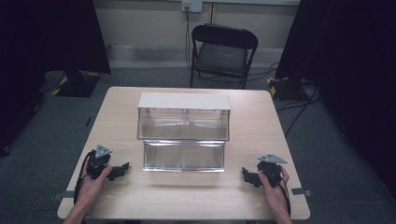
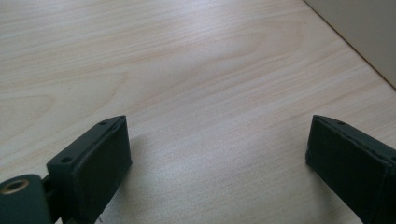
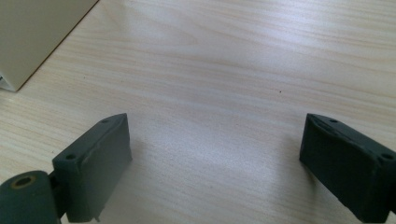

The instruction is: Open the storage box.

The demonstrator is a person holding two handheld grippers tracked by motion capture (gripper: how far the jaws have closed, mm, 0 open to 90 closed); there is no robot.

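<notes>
Black left tool (image 1: 122,168) is held at the near-left corner of the clear plastic organizer (image 1: 184,135), jaws spread wide, nothing gripped. Black right tool (image 1: 246,176) is held at the organizer's near-right corner, likewise released and empty. Both tools are seen resting on the pale wood bench (image 1: 187,196), pointed inward, each well short of the organizer. Bare woodgrain is seen between each pair of jaws in the gripper views. The organizer, two-tiered with a white top, is set mid-bench, untouched. Beyond the organizer, a black folding chair (image 1: 223,53) is placed off the bench's far edge.
</notes>
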